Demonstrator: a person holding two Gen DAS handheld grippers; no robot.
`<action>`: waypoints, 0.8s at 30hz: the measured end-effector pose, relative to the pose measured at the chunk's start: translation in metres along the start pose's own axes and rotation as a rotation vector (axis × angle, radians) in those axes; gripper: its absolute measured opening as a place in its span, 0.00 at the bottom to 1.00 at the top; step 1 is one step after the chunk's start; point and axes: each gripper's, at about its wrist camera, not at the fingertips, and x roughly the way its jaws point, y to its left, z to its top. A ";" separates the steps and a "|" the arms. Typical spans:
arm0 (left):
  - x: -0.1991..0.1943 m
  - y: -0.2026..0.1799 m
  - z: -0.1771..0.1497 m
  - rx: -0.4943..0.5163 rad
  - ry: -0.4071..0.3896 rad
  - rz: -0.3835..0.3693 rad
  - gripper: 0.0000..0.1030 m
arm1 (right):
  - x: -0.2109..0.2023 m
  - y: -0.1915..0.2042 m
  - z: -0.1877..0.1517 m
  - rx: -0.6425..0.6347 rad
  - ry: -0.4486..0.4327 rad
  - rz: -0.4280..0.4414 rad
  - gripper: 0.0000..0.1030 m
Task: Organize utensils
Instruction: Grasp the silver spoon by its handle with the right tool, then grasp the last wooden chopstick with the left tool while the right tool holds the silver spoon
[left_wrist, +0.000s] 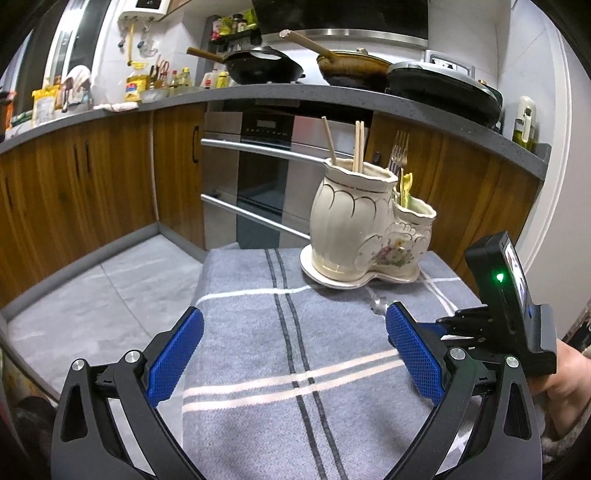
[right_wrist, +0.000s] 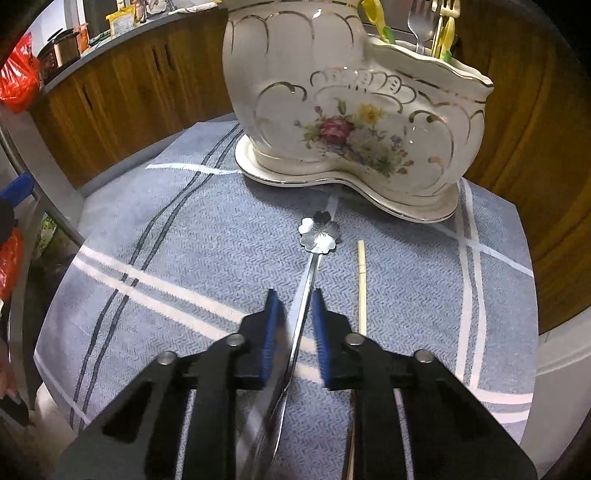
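A cream ceramic utensil holder (left_wrist: 354, 229) (right_wrist: 351, 110) with painted flowers stands on a grey checked cloth (right_wrist: 184, 240). Its tall part holds chopsticks (left_wrist: 358, 146); its low part holds forks (left_wrist: 400, 147) and yellow utensils. A metal spoon (right_wrist: 319, 232) with a flower-shaped end lies on the cloth in front of the holder. My right gripper (right_wrist: 295, 297) straddles its handle with narrow jaws, and a gap shows on each side of the handle. A single chopstick (right_wrist: 362, 288) lies just right of it. My left gripper (left_wrist: 295, 312) hangs wide open above the cloth, holding nothing.
The cloth-covered table is small, with floor (left_wrist: 110, 295) to its left. Wooden cabinets (left_wrist: 92, 192) and an oven (left_wrist: 258, 177) stand behind it. On the counter (left_wrist: 184, 98) are pans and bottles. A hand (left_wrist: 565, 373) holds the right gripper's housing (left_wrist: 509, 288).
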 end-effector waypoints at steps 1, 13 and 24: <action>0.000 0.000 0.000 0.000 -0.001 -0.001 0.95 | -0.001 0.000 -0.001 0.002 -0.001 0.000 0.15; 0.000 -0.011 0.000 0.023 0.014 -0.004 0.95 | -0.022 -0.016 -0.007 0.060 -0.059 0.051 0.03; 0.026 -0.062 -0.007 0.064 0.128 -0.054 0.95 | -0.088 -0.065 -0.033 0.104 -0.157 0.069 0.03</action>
